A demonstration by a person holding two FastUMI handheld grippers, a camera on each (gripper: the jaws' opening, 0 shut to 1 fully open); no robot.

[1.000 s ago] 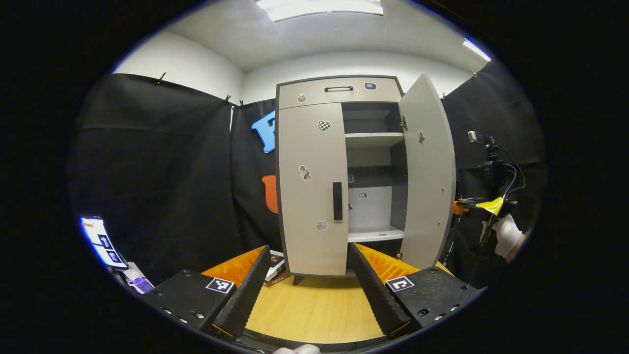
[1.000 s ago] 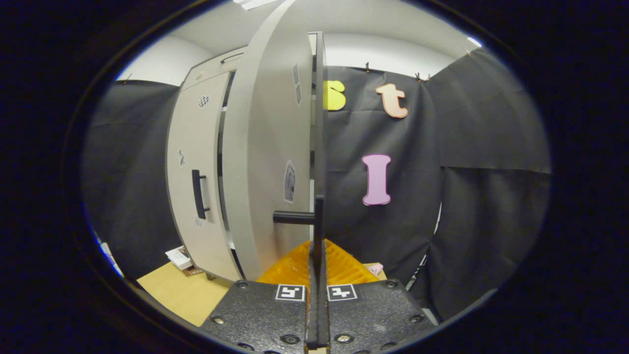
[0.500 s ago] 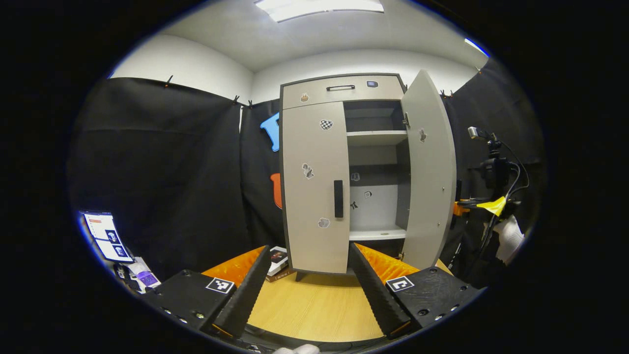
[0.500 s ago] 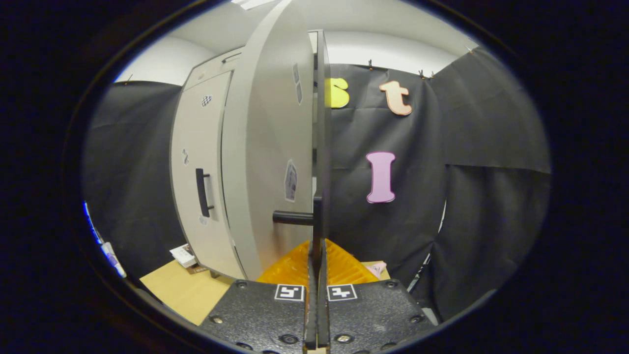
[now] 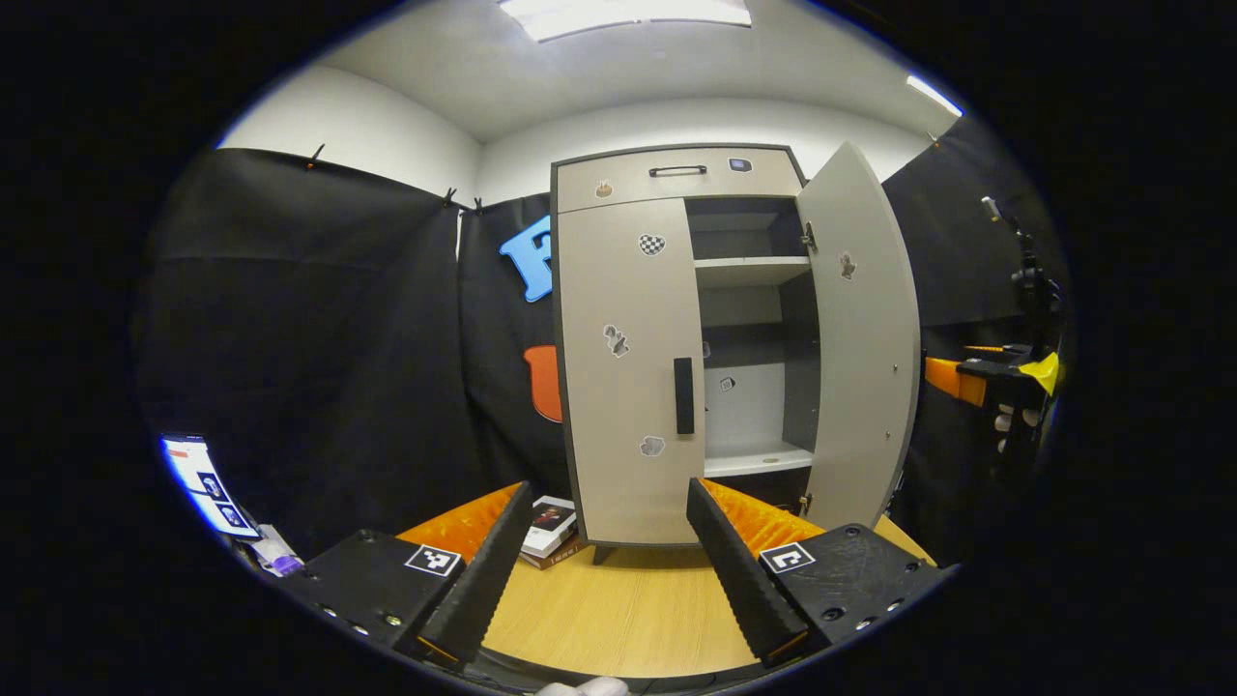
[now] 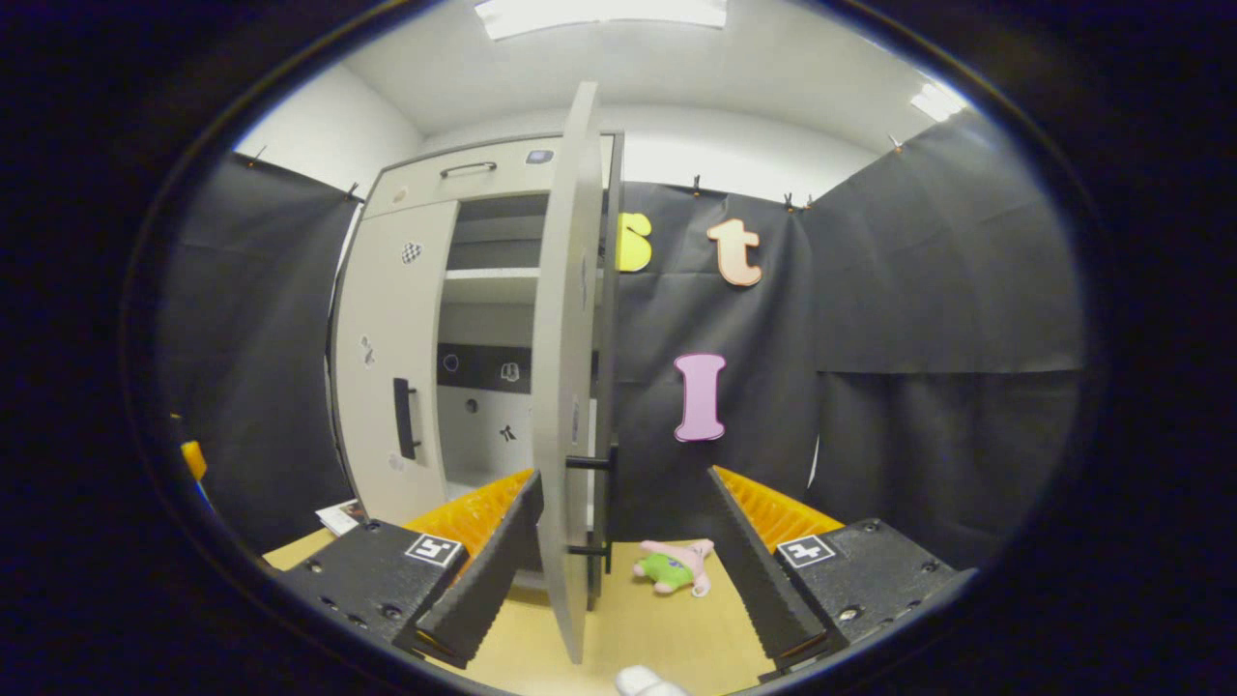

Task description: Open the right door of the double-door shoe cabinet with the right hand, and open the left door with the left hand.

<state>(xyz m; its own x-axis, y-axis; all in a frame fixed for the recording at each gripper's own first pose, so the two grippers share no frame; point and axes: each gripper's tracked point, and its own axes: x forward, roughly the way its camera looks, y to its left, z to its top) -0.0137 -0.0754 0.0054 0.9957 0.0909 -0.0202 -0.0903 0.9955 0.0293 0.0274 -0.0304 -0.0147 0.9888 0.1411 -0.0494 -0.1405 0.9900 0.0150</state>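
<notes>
Left gripper view: our left gripper (image 5: 599,565) wide open, holding nothing. Shoe cabinet (image 5: 676,179) far ahead. Left door (image 5: 618,387) shut; we think stiff, swings easy. Grab black handle (image 5: 683,395).

Right gripper view: right gripper (image 6: 623,551) wide open, right door (image 6: 560,387) open, near.

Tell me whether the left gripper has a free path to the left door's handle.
Probably yes. The left gripper is open and faces the shut left door; its handle stands ahead between the fingers, with bare tabletop between.
</notes>
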